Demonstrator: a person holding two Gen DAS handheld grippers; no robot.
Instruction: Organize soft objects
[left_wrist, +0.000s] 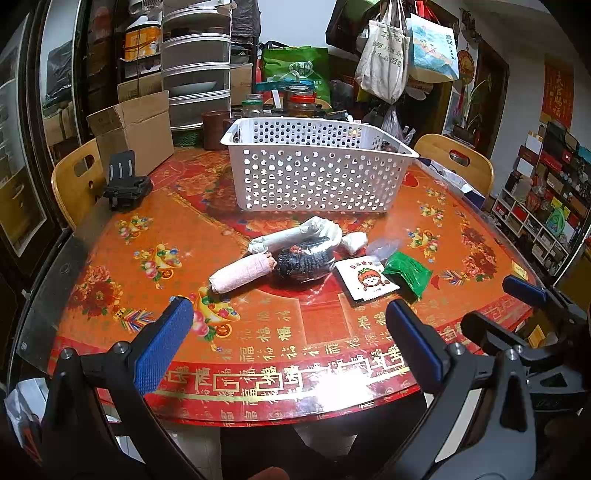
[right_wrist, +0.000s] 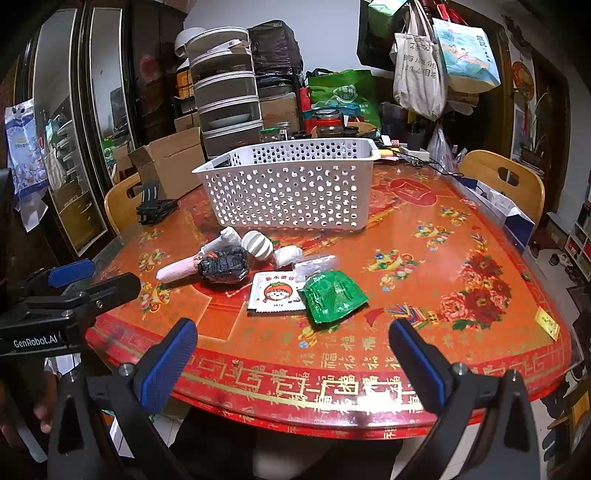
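Over the near table (left_wrist: 110, 280) edge, left tool (left_wrist: 291, 339) and right tool (right_wrist: 291, 354), both wide apart, empty, short of the soft bundles (left_wrist: 295, 254).

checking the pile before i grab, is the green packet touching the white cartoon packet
Touching. In the right wrist view the green packet overlaps the right edge of the white cartoon packet, no tablecloth showing between.

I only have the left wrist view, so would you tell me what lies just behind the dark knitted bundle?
Observer: A rolled ball with grey and white stripes lies behind the dark knitted bundle. Its stripes show only from the right wrist.
Operator: Thank you. Is anything beyond my left edge?
Observer: A blue-and-white printed bag hangs beside the mirrored doors, past the wooden chair.
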